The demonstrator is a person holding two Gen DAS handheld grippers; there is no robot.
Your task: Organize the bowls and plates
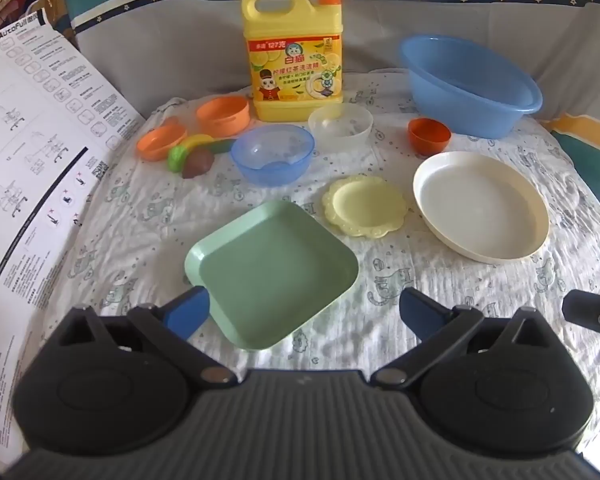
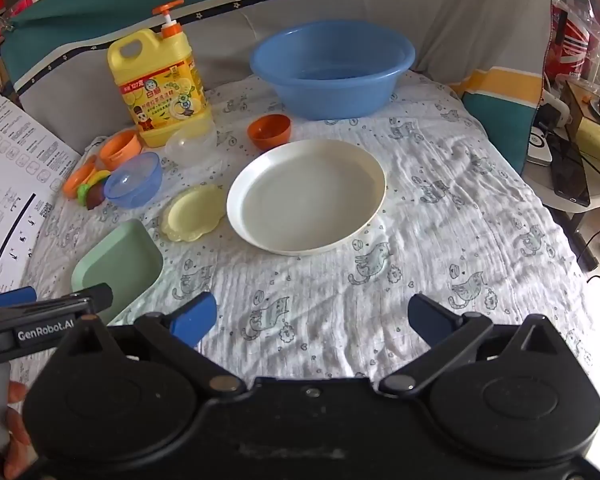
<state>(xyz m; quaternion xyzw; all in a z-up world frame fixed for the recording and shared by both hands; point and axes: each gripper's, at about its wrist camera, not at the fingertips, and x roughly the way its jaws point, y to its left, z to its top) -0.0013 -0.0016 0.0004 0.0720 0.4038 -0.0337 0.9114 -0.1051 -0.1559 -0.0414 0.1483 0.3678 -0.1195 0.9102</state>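
Observation:
A green square plate (image 1: 274, 268) lies on the cloth just ahead of my open, empty left gripper (image 1: 304, 312); its near corner sits between the fingers. Beyond it are a small yellow scalloped plate (image 1: 365, 205), a large white round plate (image 1: 480, 205), a blue bowl (image 1: 273, 155), a clear bowl (image 1: 340, 124) and a small orange bowl (image 1: 429, 135). My right gripper (image 2: 314, 318) is open and empty over bare cloth, nearer than the white plate (image 2: 306, 196). The green plate (image 2: 120, 266) is at its left, by the left gripper (image 2: 40, 312).
A yellow detergent jug (image 1: 294, 54) and a big blue basin (image 1: 470, 84) stand at the back. Orange cups (image 1: 223, 114) and toy food (image 1: 192, 156) lie back left. A printed paper sheet (image 1: 28, 140) leans at the left. Clutter (image 2: 576, 120) sits beyond the table's right edge.

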